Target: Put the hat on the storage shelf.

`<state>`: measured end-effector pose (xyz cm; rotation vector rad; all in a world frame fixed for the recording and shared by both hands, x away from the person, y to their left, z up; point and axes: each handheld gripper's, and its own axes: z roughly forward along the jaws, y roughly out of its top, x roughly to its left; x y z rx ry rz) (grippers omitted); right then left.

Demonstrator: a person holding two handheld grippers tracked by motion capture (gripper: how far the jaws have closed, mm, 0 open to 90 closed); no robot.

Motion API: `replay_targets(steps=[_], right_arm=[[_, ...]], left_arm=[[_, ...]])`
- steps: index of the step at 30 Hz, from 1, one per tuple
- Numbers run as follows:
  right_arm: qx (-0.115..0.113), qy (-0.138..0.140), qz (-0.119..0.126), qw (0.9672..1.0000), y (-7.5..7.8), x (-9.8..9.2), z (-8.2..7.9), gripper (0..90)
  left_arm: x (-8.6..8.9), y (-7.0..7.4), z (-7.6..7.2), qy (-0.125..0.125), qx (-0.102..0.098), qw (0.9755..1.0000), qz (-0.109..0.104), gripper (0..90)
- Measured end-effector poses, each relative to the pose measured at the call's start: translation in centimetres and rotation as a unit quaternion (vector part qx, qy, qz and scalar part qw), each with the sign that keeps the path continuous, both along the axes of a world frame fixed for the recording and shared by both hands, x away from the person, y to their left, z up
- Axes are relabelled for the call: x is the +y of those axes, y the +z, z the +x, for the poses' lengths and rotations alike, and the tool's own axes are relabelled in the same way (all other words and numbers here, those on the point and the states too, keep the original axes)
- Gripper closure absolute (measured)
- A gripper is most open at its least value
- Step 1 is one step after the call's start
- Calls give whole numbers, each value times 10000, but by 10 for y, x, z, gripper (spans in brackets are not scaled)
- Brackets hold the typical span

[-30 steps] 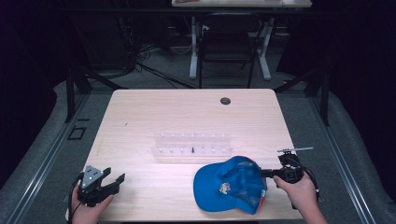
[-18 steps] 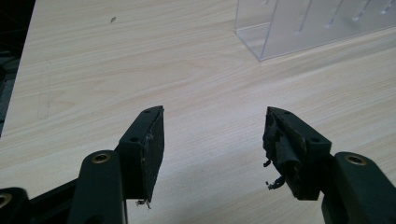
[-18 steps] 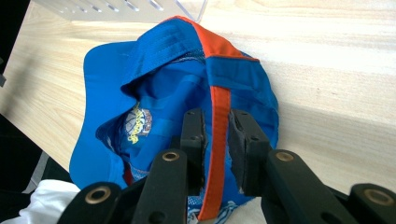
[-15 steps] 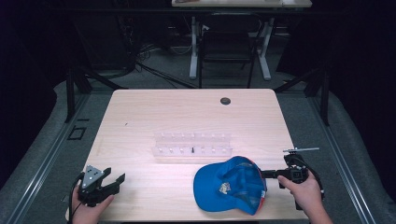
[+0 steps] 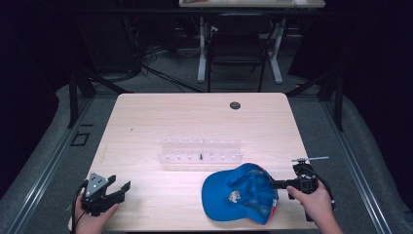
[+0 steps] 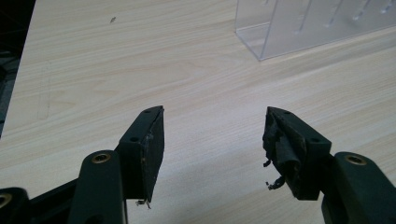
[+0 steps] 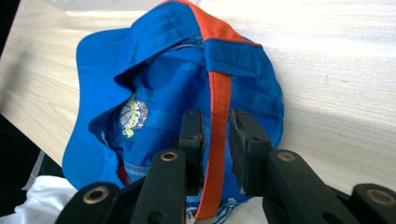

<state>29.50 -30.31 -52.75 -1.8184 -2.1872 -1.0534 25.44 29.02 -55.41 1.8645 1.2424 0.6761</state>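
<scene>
The blue cap [image 5: 241, 192] lies upside down on the table [image 5: 195, 122], so its inside faces up. It sits just in front of the clear rack [image 5: 200, 150], a little to the rack's right side, near the table's front edge. Its brim points left, toward the middle of the table, and its round part points right.

The right gripper [image 5: 278, 185] is the one next to the cap. It comes at the cap from the side away from the brim. In the right gripper view, the orange band [image 7: 215, 135] at the back of the cap runs straight between the two black jaws. The jaws stand a little apart, one on each side of the band. I cannot tell for sure if they are squeezing the band or just sitting close to it. The band runs the same way the jaws point, so a squeeze would catch it along its length. My guess is that the next move is to grab this band.

The left gripper [image 5: 117, 191] is well away from the cap, in front of the rack and far to the rack's left side. Its jaws are spread wide with nothing in them, over bare table.
</scene>
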Motion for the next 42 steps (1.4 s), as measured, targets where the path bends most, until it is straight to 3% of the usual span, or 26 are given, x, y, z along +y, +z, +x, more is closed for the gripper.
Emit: replay_targets(steps=[9, 14, 18, 22, 31, 42], right_arm=[[222, 135, 10, 9997, -10, 6, 2, 743], [318, 152, -35, 9994, -11, 5, 2, 817], [269, 147, -70, 9995, -8, 5, 2, 831], [201, 83, -89, 9997, -3, 5, 2, 832], [74, 230, -78, 9997, 23, 3, -2, 825], [33, 462, 149, 9988, 42, 9, -3, 800]], left_arm=[[0, 0, 0, 1, -6, 10000, -1, 390], [0, 0, 0, -2, -6, 10000, 10, 390], [0, 0, 0, 7, -8, 10000, 2, 390], [0, 0, 0, 2, -4, 10000, 11, 390], [0, 0, 0, 8, -10, 10000, 8, 390], [0, 0, 0, 14, -3, 10000, 13, 390]])
